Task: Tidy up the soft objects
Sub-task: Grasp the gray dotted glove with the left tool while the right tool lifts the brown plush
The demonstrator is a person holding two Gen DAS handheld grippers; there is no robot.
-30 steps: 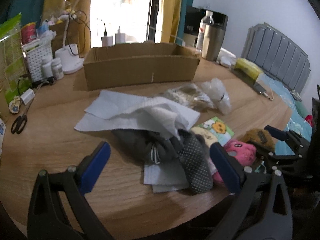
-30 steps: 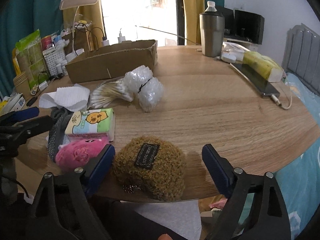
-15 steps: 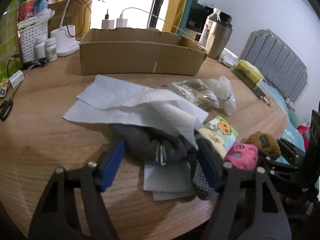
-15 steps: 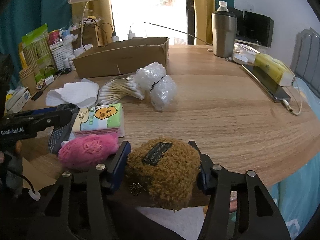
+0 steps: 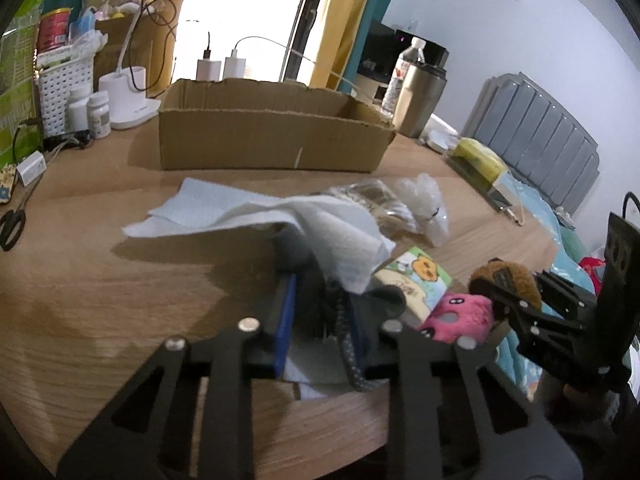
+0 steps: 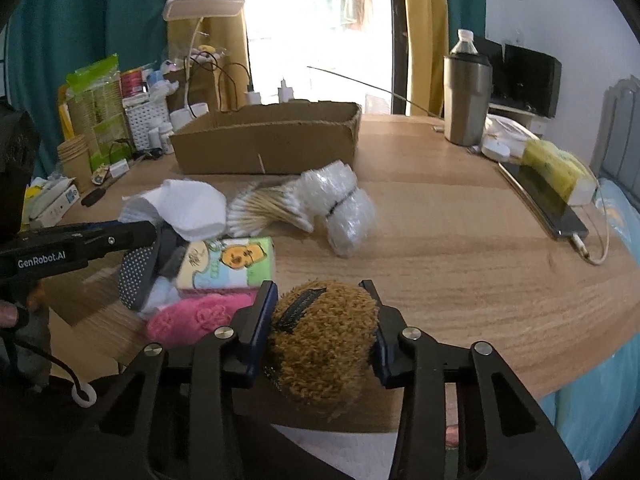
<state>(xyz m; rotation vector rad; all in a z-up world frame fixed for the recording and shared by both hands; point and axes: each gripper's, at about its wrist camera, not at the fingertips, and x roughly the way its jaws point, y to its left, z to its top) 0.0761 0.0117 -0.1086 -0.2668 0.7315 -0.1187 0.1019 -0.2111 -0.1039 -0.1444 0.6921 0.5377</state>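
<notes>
My left gripper (image 5: 320,300) is shut on a bundle of dark grey socks (image 5: 316,304), one dotted (image 6: 136,276), lifted slightly with white paper towels (image 5: 256,212) draped on top. My right gripper (image 6: 322,300) is shut on a brown fuzzy pouch (image 6: 320,344) at the table's near edge; it also shows in the left wrist view (image 5: 506,280). A pink plush (image 6: 192,320) and a tissue pack (image 6: 228,264) lie between the grippers. An open cardboard box (image 5: 272,132) stands at the back.
A cotton swab bag (image 6: 272,208) and bubble wrap (image 6: 344,204) lie mid-table. A steel tumbler (image 6: 466,100), phone (image 6: 540,204) and yellow pack (image 6: 556,164) sit right. A lamp (image 5: 128,100), bottles (image 5: 98,114), basket (image 5: 64,96) and scissors (image 5: 12,224) crowd the left.
Both grippers closed: the left moved forward and clamped the socks, lifting the paper towels; the right closed on the brown pouch.
</notes>
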